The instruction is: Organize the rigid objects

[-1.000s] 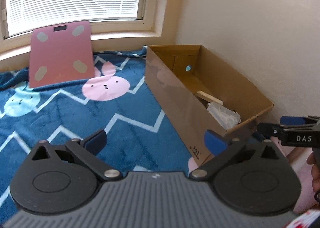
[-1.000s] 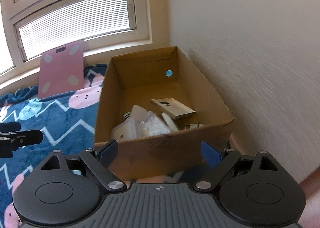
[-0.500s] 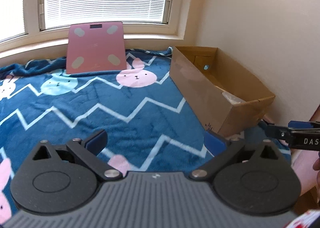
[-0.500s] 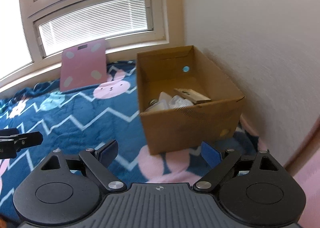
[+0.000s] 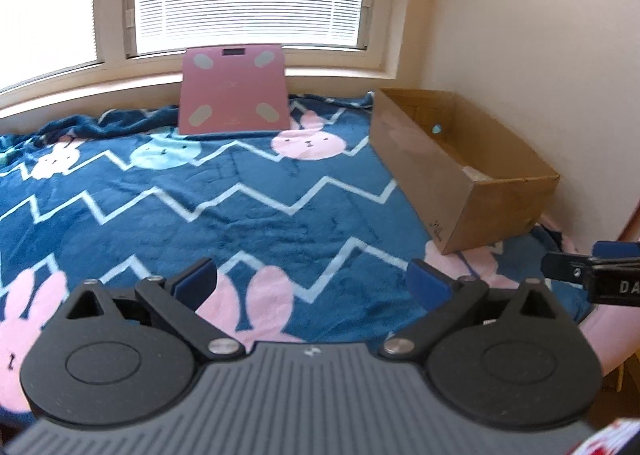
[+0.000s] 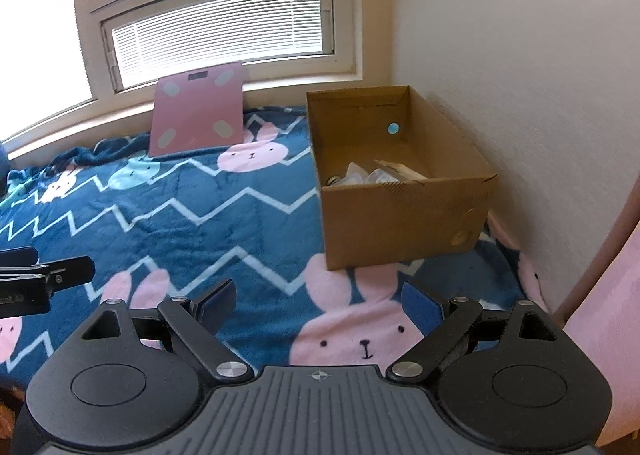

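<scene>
An open cardboard box (image 6: 404,219) stands on the bed against the right wall and also shows in the left wrist view (image 5: 472,191). Inside it I see several pale items and a flat wooden piece (image 6: 400,171). My left gripper (image 5: 312,281) is open and empty, above the blanket, well back from the box. My right gripper (image 6: 318,301) is open and empty, in front of the box's near wall. The right gripper's tip shows in the left wrist view (image 5: 592,267); the left gripper's tip shows in the right wrist view (image 6: 44,275).
A pink bathroom scale (image 5: 234,91) leans against the window sill at the back, also in the right wrist view (image 6: 198,113). A blue blanket (image 5: 200,191) with bunny prints covers the bed. The wall (image 6: 520,75) runs close along the box's right side.
Both grippers have pulled back and away from the box, so the box looks smaller and more blanket shows. Both stay open and empty.
</scene>
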`<state>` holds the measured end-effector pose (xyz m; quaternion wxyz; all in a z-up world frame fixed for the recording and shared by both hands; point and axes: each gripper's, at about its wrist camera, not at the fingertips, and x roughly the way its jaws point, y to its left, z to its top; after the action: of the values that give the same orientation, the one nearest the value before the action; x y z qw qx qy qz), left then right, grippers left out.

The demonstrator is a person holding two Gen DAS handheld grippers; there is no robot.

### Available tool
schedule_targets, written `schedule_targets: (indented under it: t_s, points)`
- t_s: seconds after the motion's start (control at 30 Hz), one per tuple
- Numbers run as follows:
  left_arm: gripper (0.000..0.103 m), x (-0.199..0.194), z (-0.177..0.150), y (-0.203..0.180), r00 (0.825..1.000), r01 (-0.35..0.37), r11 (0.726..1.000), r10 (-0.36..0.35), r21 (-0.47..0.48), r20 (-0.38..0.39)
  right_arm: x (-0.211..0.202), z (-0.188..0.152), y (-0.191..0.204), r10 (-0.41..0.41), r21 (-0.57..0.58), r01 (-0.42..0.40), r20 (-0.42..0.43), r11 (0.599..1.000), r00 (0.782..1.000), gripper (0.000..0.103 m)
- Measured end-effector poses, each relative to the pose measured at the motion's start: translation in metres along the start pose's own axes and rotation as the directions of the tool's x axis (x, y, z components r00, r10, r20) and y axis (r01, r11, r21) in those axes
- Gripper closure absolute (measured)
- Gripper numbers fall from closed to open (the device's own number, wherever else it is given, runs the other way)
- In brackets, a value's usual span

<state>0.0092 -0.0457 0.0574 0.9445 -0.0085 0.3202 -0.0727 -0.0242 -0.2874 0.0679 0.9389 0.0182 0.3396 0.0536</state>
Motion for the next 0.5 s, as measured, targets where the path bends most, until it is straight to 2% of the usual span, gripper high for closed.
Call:
schedule_targets:
  t_s: [0.5]
  points:
    - [0.004, 0.001, -0.023, -0.020, 0.999, 0.015, 0.999, -0.013, 0.038, -0.045, -0.009, -0.020, -0.005, 0.008, 0.006, -0.008, -0.032, 1.000, 0.999, 0.016]
